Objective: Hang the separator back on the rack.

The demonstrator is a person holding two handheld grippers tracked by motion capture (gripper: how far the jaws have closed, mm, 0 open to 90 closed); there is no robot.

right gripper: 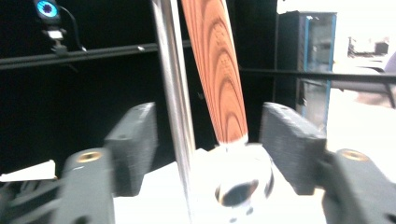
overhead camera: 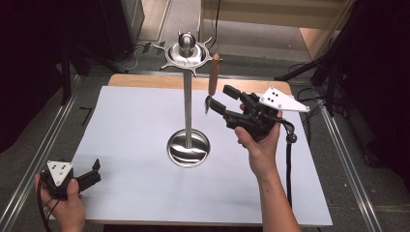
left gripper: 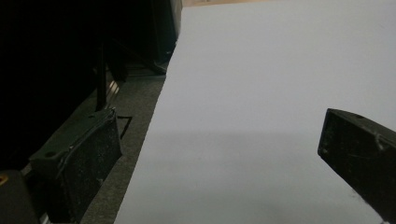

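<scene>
Stand (overhead camera: 187,99): polished metal pole on a round dished base, upright at the middle of the white mat (overhead camera: 135,183); a ring of hooks and a ball knob at the top. No brand, label or lettering can be read on it.

Spoon (overhead camera: 212,79): wooden handle, small metal bowl at the lower end. It hangs from a hook on the stand's right side, just beside the pole, bowl downward and clear of the mat. In the right gripper view the handle (right gripper: 219,74) rises between the jaws and the shiny bowl sits low between them, with the pole (right gripper: 175,93) just to its left. No writing legible.

Right gripper (overhead camera: 223,99): held up in the person's right hand (overhead camera: 261,145), jaws spread apart and flanking the spoon's lower end; neither pad appears to touch it. Grey plate on top carries black dots, no text.

Left gripper (overhead camera: 95,169): in the left hand (overhead camera: 67,205) at the mat's near left corner, jaws wide apart, nothing between them. Well apart from the stand and spoon.
</scene>
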